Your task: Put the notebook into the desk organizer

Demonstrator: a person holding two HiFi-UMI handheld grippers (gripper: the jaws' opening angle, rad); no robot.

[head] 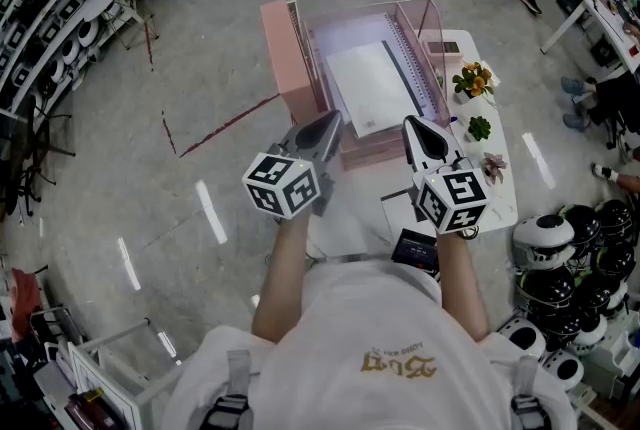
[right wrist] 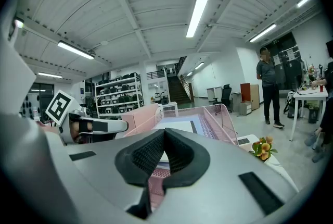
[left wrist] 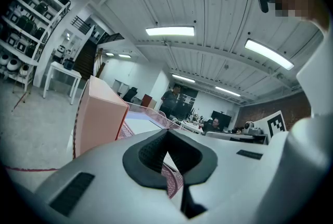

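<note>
Judging by how things lie, the placing step looks done: the spiral-bound notebook (head: 372, 86) sits inside the pink mesh desk organizer (head: 428, 20) in the upper middle of the head view. Its white cover faces the camera and its wire spine runs along its right edge, near the organizer's right wall. Whether it rests fully flat on the bottom is not clear from here. A closed pink box (head: 284, 58) stands against the organizer's left side, and small potted flowers (head: 473, 78) sit on the white table (head: 502, 190) to the right. The left gripper (head: 328, 123) and the right gripper (head: 415, 126) hover side by side at mid-frame, just short of the organizer's near edge and touching nothing. In each gripper's own view the dark pads meet at the tip with nothing between them, so both are closed and empty. What remains, as I read it, is only a check. If the notebook sits crooked, a light push on its near edge with closed tips would square it against the wall. Otherwise both grippers can draw back toward the body, staying clear of the organizer's thin mesh walls.
</note>
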